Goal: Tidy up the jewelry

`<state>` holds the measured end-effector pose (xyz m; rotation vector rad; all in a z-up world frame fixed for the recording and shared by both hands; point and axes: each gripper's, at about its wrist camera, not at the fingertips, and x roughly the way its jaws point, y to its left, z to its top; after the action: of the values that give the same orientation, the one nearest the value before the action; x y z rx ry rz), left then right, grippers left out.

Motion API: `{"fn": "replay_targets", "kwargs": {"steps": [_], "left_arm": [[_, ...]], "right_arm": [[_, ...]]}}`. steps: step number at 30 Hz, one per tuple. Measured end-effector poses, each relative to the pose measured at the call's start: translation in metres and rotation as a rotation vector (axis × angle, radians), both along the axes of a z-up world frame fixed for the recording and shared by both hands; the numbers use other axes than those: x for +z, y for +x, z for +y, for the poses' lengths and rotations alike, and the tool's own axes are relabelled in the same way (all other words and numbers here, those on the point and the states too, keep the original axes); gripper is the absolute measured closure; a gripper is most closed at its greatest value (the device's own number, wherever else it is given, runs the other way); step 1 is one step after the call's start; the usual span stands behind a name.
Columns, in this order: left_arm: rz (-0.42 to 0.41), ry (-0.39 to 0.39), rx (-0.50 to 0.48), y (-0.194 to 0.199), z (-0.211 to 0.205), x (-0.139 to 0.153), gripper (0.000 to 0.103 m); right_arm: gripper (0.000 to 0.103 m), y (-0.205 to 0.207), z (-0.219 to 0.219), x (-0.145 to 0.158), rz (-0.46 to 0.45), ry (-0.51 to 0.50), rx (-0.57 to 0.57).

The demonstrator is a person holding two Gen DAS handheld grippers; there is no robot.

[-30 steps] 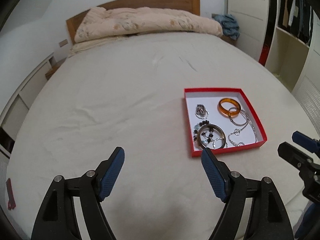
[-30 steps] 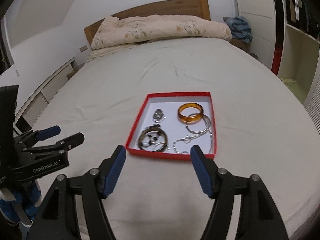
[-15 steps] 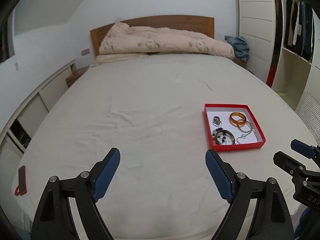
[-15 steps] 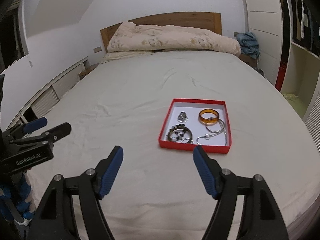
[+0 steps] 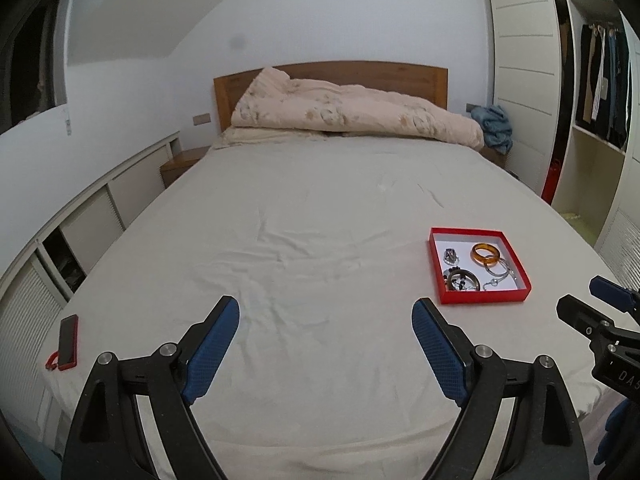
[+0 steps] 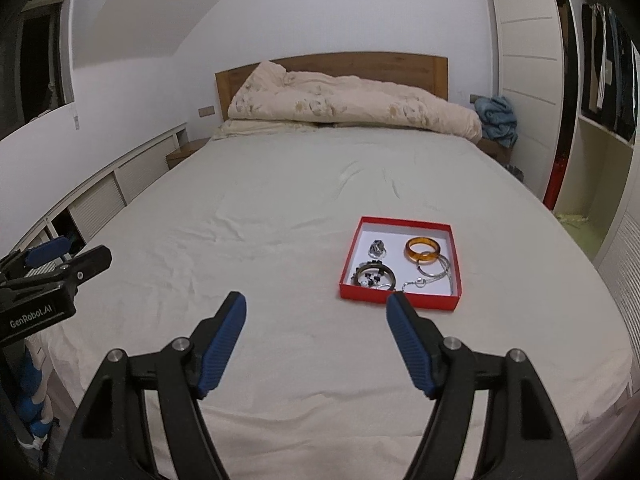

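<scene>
The red tray (image 6: 400,298) of jewelry sits on the bed (image 6: 280,208) at about one o'clock from the right gripper (image 6: 316,312), near the mattress's right edge. Bare sheet spreads wide leftward. Both the right gripper and the left gripper (image 5: 326,320) gape, released, holding nothing.

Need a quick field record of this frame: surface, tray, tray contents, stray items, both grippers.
surface: bed with pale sheet, rumpled duvet at the headboard
tray: red tray, white inside, lying flat on the sheet
contents: amber bangle, dark bangle with beads, silver chain, small dark metallic piece
stray items: red-cased phone near the bed's edge
left gripper: open, empty, short of the tray
right gripper: open, empty, short of the tray
</scene>
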<state>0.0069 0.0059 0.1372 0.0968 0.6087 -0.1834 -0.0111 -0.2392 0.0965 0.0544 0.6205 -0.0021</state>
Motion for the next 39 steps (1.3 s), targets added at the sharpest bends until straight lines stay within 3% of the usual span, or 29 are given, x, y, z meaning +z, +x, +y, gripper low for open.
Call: {"fn": "replay_targets", "kwargs": {"steps": [17,39], "left_arm": [[-0.090,-0.020,-0.005,-0.057,0.015,0.018,0.012],[-0.102,-0.011,-0.007,-0.074,0.007,0.014,0.004]], "right_arm": [[0.031,-0.050,0.031,0.010,-0.068,-0.042,0.010],[0.030,-0.075,0.019,0.017,-0.121,-0.055,-0.044]]}}
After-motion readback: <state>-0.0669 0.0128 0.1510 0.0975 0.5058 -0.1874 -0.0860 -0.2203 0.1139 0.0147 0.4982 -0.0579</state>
